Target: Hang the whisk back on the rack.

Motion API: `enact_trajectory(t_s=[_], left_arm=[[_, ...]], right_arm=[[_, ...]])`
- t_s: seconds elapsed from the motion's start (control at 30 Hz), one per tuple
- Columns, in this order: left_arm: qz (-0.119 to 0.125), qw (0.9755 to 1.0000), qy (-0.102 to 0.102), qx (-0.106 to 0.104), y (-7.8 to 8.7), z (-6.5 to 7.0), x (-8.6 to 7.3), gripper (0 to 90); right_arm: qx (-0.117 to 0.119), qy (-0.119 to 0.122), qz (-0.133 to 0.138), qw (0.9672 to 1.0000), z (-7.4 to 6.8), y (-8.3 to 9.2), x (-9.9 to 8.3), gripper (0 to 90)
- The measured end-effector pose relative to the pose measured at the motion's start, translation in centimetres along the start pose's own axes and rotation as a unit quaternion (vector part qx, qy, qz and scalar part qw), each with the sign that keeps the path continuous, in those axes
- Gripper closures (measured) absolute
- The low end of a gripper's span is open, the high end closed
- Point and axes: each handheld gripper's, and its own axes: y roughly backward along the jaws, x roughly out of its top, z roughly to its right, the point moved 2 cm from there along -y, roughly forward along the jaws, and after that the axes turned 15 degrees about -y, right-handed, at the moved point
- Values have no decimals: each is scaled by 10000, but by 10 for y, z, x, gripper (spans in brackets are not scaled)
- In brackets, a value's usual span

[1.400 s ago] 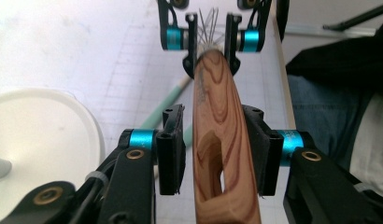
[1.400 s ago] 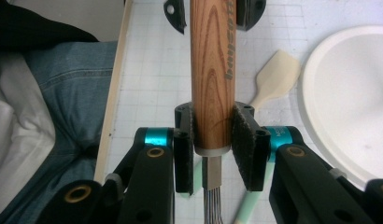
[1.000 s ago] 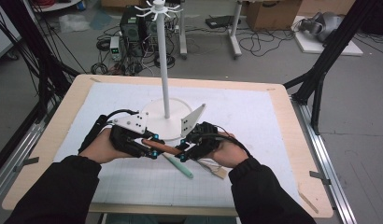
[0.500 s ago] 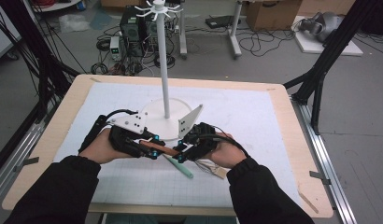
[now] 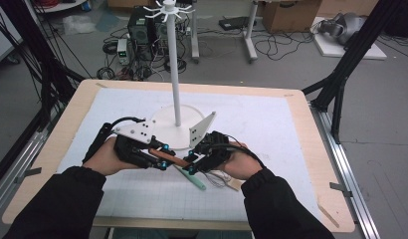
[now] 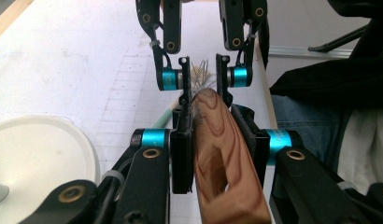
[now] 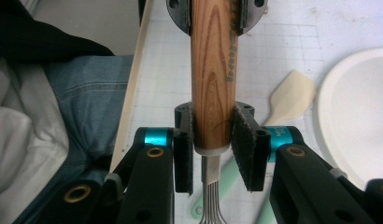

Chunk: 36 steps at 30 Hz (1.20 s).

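A whisk with a wooden handle [image 5: 168, 158] is held level above the white mat between both grippers. My left gripper [image 5: 159, 158] is shut on the handle's end, where a hole shows [image 6: 217, 154]. My right gripper [image 5: 192, 162] is shut on the other end of the handle [image 7: 213, 70], just where the metal wires [image 7: 210, 205] begin. In the left gripper view, the right gripper [image 6: 202, 77] faces mine with the handle between its pads. The wire head [image 5: 214, 177] sits under the right hand.
A white stand with a round base [image 5: 167, 134] and tall pole [image 5: 174, 74] rises just behind the grippers. A mint-green spatula [image 5: 192, 178] and a pale wooden spatula [image 7: 292, 95] lie on the mat below them. The table's wooden front edge [image 5: 192, 223] is near.
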Motion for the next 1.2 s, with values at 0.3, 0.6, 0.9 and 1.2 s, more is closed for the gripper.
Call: enact_trajectory(t_s=[0.3,0.6,0.9,1.2], left_arm=[[275,9994,81,213,8,-2,5,700],[476,9984,171,258,10,-3,6,693],[492,9982,222,274,15,-4,6,700],[498,9975,328,375,16,-6,7,701]], right_arm=[[-88,29,261,9996,-1,5,4,711],[5,13,479,9988,-1,6,6,711],[39,-16,599,9982,-1,5,9,706],[-165,-36,619,9979,-3,3,11,700]])
